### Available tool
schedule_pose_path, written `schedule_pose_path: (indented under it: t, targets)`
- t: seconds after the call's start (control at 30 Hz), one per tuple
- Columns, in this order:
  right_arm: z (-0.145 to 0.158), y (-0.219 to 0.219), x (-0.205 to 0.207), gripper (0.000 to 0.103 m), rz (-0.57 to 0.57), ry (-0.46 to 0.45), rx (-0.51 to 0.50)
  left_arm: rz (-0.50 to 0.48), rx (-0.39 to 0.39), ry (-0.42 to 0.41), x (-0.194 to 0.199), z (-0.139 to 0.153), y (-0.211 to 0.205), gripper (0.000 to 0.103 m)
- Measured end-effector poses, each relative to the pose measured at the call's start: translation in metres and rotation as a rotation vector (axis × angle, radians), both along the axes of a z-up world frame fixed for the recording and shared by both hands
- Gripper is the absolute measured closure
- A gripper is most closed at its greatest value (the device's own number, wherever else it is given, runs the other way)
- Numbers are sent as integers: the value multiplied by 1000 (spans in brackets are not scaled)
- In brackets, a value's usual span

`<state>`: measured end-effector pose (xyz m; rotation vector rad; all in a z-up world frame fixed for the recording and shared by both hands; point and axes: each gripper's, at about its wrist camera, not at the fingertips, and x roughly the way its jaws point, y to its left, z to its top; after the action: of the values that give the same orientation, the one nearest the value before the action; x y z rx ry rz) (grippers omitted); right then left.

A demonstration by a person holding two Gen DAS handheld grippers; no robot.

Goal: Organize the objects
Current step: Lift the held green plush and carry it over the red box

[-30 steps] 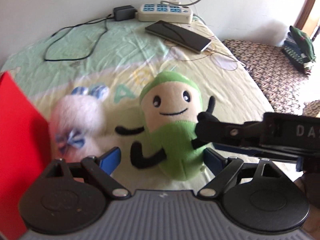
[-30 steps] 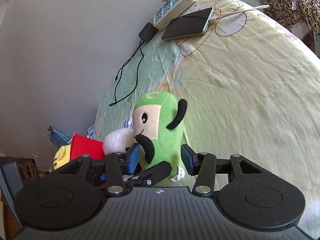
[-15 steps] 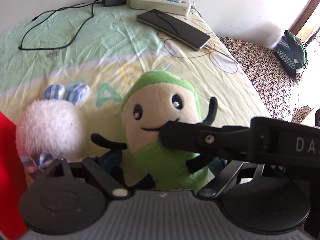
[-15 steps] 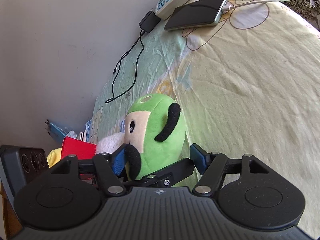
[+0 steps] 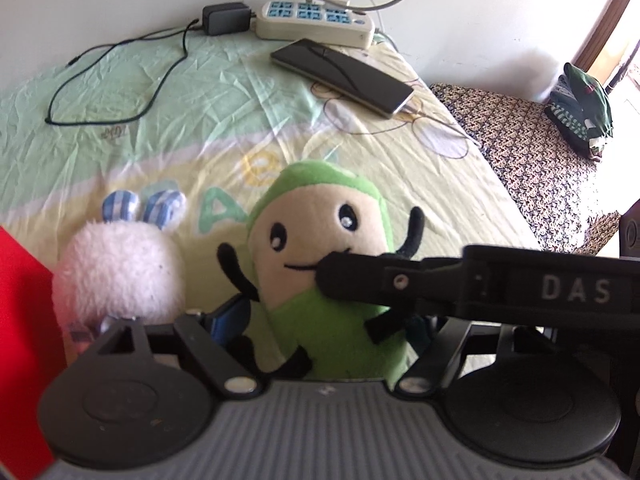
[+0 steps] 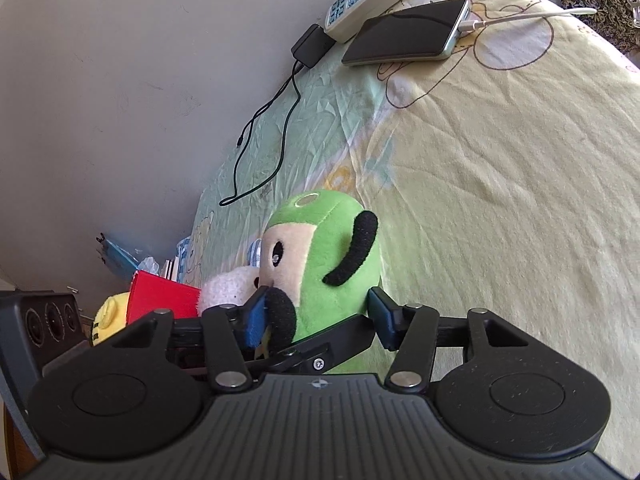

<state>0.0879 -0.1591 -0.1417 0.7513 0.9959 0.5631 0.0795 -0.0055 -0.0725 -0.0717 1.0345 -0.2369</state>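
Standing upright w/ long axis vertical, green plush [image 5: 320, 280] sits dead ahead btwn both grippers: left gripper [image 5: 320, 324] and right gripper [image 6: 316, 316] each have jaws apart, straddling its lower body, mid-bed.

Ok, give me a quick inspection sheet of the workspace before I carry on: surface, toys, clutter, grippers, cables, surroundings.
Surface: bed sheet, pale green and yellow with a cartoon print, wrinkled.
Job's things: green plush upright; white fluffy plush beside it; red box at the left edge; yellow toy behind the box.
Clutter: phone lying flat near the wall.
Grippers: left gripper and right gripper both straddle the green plush, jaws open on either side of it.
Cables: power strip with plugs in; black adapter with a loose black cable; a white lead into the phone.
Surroundings: plain wall, patterned bedding to the right.
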Motion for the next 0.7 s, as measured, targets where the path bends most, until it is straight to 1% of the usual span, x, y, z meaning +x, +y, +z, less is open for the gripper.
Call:
schedule_pose_path:
  t: [0.17, 0.43, 0.7]
  targets:
    - [7, -3, -11, 50, -4, -13, -14, -11, 1, -9, -10, 8, -4, 30]
    - [17, -7, -39, 50, 16, -25, -32, -18, -4, -15, -42, 17, -10, 30]
    - [24, -4, -67, 50, 65, -30, -46, 8, -12, -11, -79, 22, -8, 30]
